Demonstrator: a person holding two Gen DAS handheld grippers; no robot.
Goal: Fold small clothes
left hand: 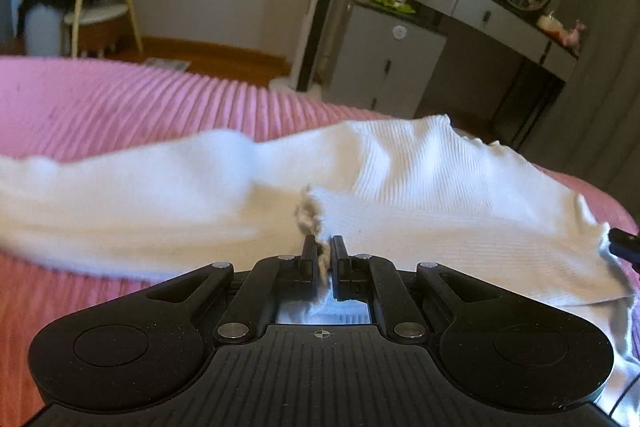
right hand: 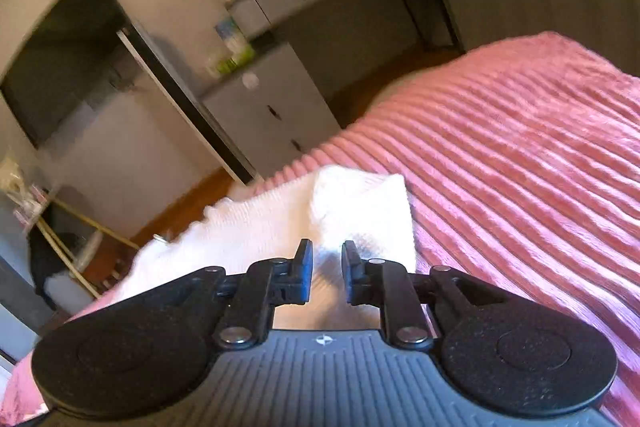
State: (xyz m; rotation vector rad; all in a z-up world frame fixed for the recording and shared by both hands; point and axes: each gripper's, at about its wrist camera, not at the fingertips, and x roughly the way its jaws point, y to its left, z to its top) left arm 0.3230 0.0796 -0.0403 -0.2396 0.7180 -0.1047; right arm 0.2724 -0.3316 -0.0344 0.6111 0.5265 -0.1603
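Downward, left gripper [left hand: 323,247] (pinching garment [left hand: 440,179])

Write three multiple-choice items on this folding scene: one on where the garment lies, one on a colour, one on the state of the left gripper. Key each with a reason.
1. Where does the white garment lie?
A. on the wooden floor
B. on the pink bedspread
C. on the dresser

2. What colour is the bedspread?
A. pink
B. green
C. navy

3. How stands the left gripper?
A. wide open above the cloth
B. shut on nothing
C. shut on a bunch of the white garment

Key: 1 B, the ribbed pink cover shows around the cloth; 2 A, both wrist views show pink ridges; 3 C, white fabric is pinched between its fingers.
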